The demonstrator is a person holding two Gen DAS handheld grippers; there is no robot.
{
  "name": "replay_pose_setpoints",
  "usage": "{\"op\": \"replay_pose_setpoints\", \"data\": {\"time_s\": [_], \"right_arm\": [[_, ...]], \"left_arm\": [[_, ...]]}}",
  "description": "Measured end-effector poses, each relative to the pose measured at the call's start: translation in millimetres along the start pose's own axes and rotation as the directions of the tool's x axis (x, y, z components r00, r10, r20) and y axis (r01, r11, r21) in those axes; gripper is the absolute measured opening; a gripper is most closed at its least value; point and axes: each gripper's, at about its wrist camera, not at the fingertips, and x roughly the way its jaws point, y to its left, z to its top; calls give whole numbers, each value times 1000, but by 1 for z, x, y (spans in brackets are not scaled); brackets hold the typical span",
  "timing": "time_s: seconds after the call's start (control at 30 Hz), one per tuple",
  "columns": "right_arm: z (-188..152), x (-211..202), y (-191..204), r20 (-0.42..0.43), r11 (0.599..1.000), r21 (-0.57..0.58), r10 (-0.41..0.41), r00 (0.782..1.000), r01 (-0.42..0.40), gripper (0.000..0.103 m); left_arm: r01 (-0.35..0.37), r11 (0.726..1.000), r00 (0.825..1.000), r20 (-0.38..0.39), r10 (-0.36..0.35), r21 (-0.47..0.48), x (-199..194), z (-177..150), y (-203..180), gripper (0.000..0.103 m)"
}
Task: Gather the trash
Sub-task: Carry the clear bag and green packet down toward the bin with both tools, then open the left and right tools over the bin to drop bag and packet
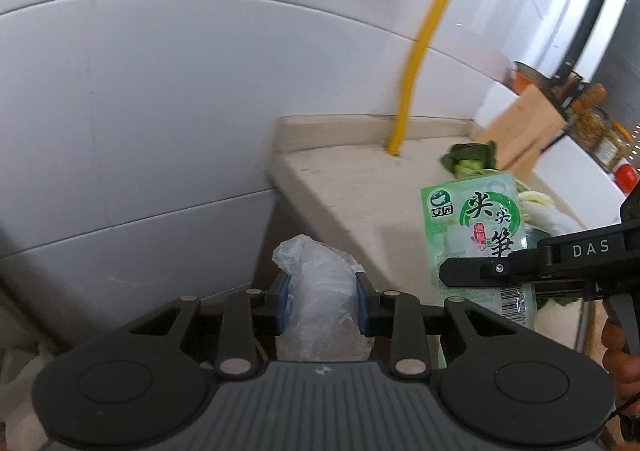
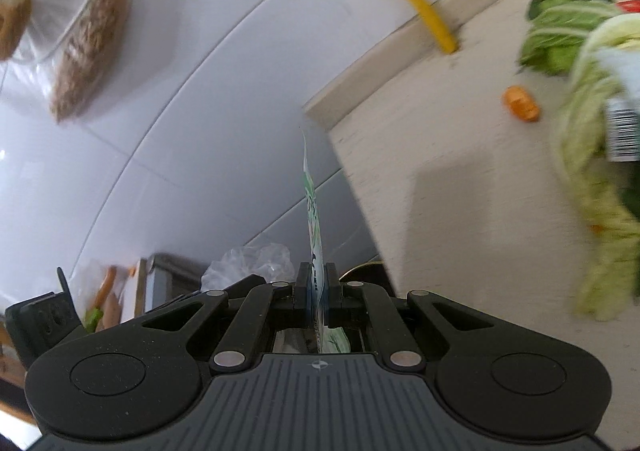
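Note:
My left gripper (image 1: 320, 301) is shut on a crumpled clear plastic bag (image 1: 320, 291), held off the left end of the beige counter (image 1: 352, 187). My right gripper (image 2: 318, 287) is shut on a green-and-white snack wrapper (image 2: 312, 211), seen edge-on in its own view. In the left wrist view the wrapper (image 1: 476, 223) faces me with its printed front, and the right gripper (image 1: 516, 271) reaches in from the right. The plastic bag also shows in the right wrist view (image 2: 248, 259), low and left of the wrapper.
Leafy greens (image 2: 560, 31) and cabbage leaves (image 2: 600, 191) lie on the counter (image 2: 440, 179) with an orange carrot piece (image 2: 522, 103). A yellow pipe (image 1: 416, 63) rises at the tiled wall. A wooden board (image 1: 520, 127) and jars (image 1: 608, 139) stand far right.

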Motion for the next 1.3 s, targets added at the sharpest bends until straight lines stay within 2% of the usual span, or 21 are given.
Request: {"op": "replay_pose_setpoints", "data": {"time_s": [0.2, 0.43, 0.67, 1.07, 1.3], "right_arm": [[-2, 34, 18, -65, 999, -32, 27, 998, -29, 7], [-5, 77, 30, -131, 998, -52, 23, 991, -30, 8], [-12, 124, 40, -176, 996, -93, -20, 984, 4, 8], [-18, 207, 30, -260, 990, -100, -120, 958, 97, 9], [-20, 238, 26, -298, 985, -113, -160, 941, 132, 22]], "left_arm": [[-72, 997, 997, -7, 71, -38, -4, -8, 23, 26], [-161, 985, 986, -45, 159, -67, 3, -20, 47, 26], [-271, 957, 959, -111, 260, -100, 25, -31, 64, 26], [-388, 894, 913, -228, 339, -224, 72, -44, 92, 27], [-411, 881, 899, -266, 348, -234, 88, -48, 102, 35]]}}
